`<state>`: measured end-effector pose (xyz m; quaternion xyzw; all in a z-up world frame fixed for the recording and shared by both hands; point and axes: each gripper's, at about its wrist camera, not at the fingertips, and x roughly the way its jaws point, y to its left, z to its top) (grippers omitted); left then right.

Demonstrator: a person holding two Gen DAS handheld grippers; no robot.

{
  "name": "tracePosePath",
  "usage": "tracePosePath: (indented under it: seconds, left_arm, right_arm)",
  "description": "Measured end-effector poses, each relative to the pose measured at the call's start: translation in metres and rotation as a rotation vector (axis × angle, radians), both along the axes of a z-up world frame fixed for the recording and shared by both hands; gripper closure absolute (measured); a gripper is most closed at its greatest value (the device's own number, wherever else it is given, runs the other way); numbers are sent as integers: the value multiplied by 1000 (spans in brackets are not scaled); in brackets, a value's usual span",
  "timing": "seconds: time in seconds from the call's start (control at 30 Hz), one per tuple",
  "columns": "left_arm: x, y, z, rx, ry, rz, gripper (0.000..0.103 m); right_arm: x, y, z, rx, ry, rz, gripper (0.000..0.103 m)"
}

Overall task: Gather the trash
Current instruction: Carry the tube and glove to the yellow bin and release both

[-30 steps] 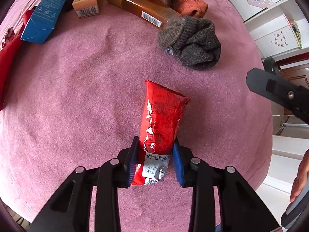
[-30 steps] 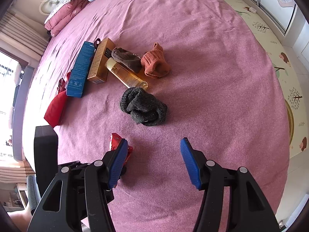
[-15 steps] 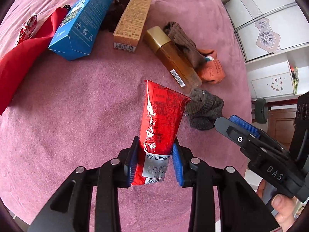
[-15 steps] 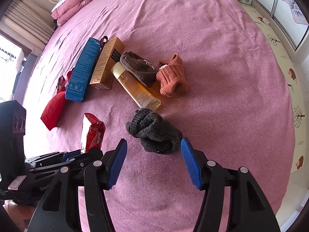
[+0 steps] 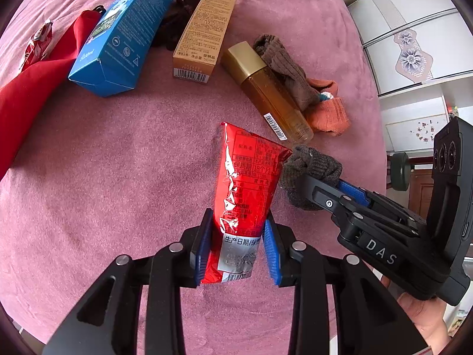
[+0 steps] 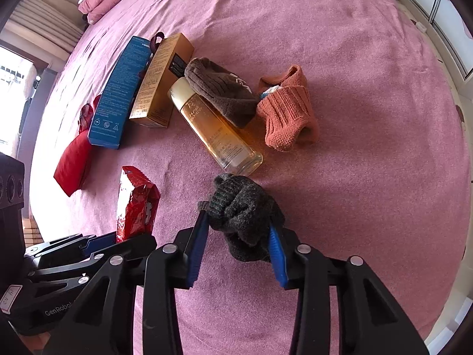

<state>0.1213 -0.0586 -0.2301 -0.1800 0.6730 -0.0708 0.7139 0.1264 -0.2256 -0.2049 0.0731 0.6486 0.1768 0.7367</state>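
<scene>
My left gripper (image 5: 238,219) is shut on a crinkled red snack wrapper (image 5: 248,177) and holds it upright above the pink bedspread (image 6: 354,59). From the right wrist view the same wrapper (image 6: 136,201) stands at the left. Beside it, my right gripper (image 6: 238,222) points down over a balled dark grey sock (image 6: 242,204). Its jaws are closing, and both blue pads (image 6: 198,242) press into the sock's sides. In the left wrist view the grey sock (image 5: 310,165) touches the wrapper's upper right corner.
Behind lie a blue box (image 5: 127,29), a tan box (image 5: 204,29), an amber bottle (image 5: 266,88), a brown sock (image 5: 286,71), an orange sock (image 5: 328,112), a red cloth (image 5: 35,80) and a small red-and-white wrapper (image 5: 37,41). The bed's edge runs close on the right.
My right gripper came down over the grey sock and its wide jaws closed onto it. The left gripper, still holding the wrapper, shifted so the boxes came more into view.
</scene>
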Motion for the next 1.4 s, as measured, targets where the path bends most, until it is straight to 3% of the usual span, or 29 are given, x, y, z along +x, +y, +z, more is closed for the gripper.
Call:
tracePosePath:
  seconds: [0.23, 0.63, 1.0, 1.4]
  left_arm:
    - [-6, -10, 16, 9, -24, -32, 70]
    - [-22, -64, 65, 4, -56, -174, 70]
    - [-28, -175, 91, -18, -80, -397, 70]
    - [-31, -311, 83, -41, -64, -647, 70]
  right_arm:
    - [-14, -19, 20, 31, 1, -35, 72]
    - [-54, -98, 81, 111, -48, -236, 71]
    - [-101, -194, 104, 116, -91, -452, 71]
    - [-142, -312, 95, 87, -110, -714, 71]
